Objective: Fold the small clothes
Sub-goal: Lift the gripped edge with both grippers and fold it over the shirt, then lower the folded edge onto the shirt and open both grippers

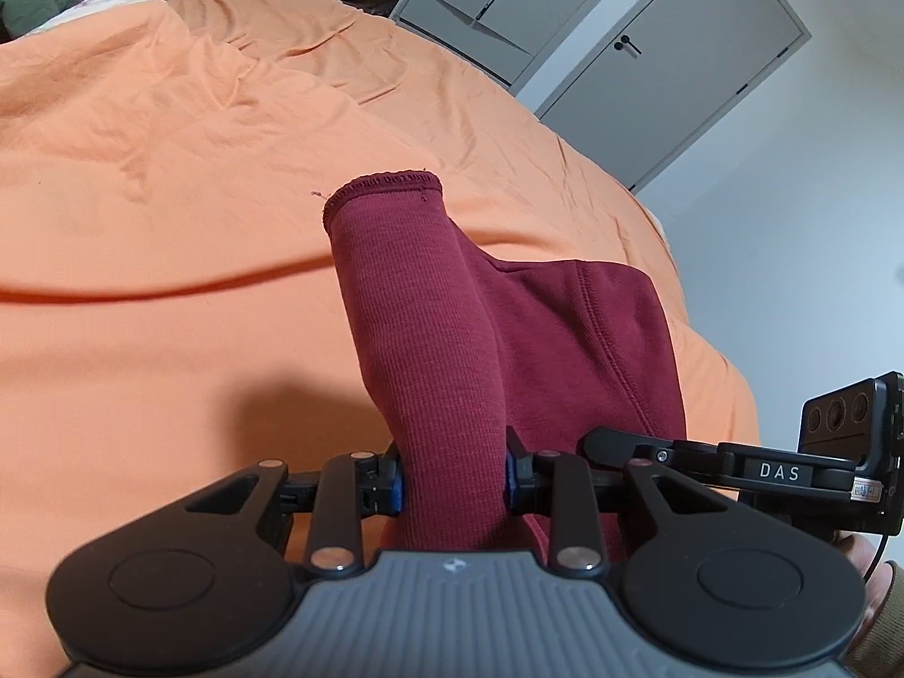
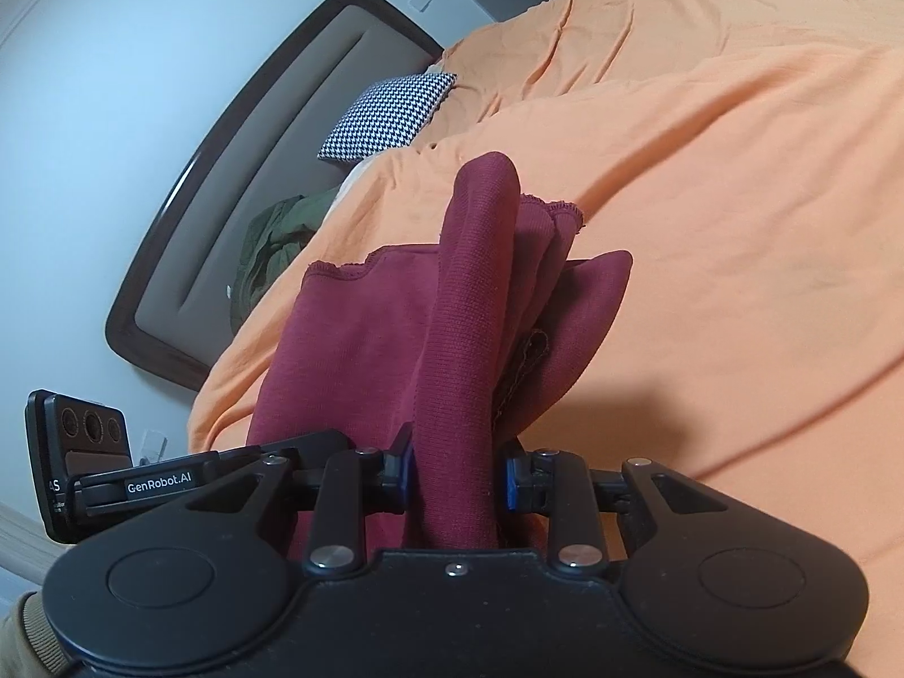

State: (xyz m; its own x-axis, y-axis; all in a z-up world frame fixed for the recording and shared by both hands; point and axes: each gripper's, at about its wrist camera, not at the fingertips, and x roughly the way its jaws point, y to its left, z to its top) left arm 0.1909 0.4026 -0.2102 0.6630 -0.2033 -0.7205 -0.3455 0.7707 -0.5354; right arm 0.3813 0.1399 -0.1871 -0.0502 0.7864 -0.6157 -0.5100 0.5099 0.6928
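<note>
A home bedroom — a wide bed under a rumpled orange cotton sheet, a houndstooth black-and-white cushion, a padded dark-framed headboard, grey wardrobe doors.

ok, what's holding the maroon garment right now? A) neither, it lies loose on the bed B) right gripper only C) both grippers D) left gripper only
C: the left gripper and the right gripper each have their jaws closed on a bunch of the maroon garment.
</note>
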